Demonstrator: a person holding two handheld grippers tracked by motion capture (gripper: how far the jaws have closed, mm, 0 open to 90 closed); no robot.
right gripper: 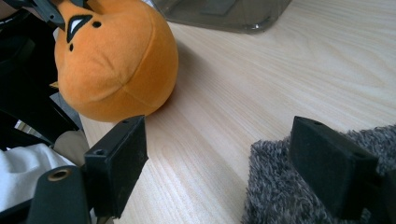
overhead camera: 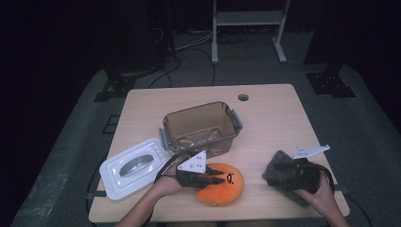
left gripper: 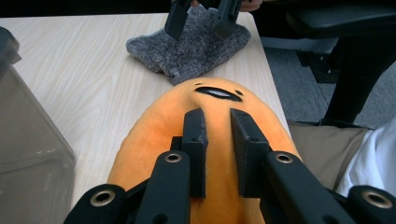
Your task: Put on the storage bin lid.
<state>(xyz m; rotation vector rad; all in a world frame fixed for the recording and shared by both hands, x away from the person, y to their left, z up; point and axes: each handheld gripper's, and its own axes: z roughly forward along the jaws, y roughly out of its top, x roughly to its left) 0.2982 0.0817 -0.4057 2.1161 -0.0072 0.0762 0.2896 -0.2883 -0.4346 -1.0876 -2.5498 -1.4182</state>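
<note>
Brown bin (overhead camera: 201,126) empty, lid (overhead camera: 133,168) beside; left claw (left gripper: 217,122) nearly closed over orange plush (left gripper: 159,135); right claw (right gripper: 219,163) apart.

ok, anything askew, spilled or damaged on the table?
Nothing stands out. The lid lies flat left of the open bin, which sits upright. The orange plush and grey cloth look intact. No spill on the table.

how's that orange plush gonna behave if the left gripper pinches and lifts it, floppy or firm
Probably soft and squashy: the orange plush looks stuffed, with a fuzzy fabric skin, so the left gripper, whose jaws sit narrowly apart on top of it, would likely sink in. It looks light for its size. Its rounded body might wobble or roll slightly if pushed, though the fabric should resist sliding.
</note>
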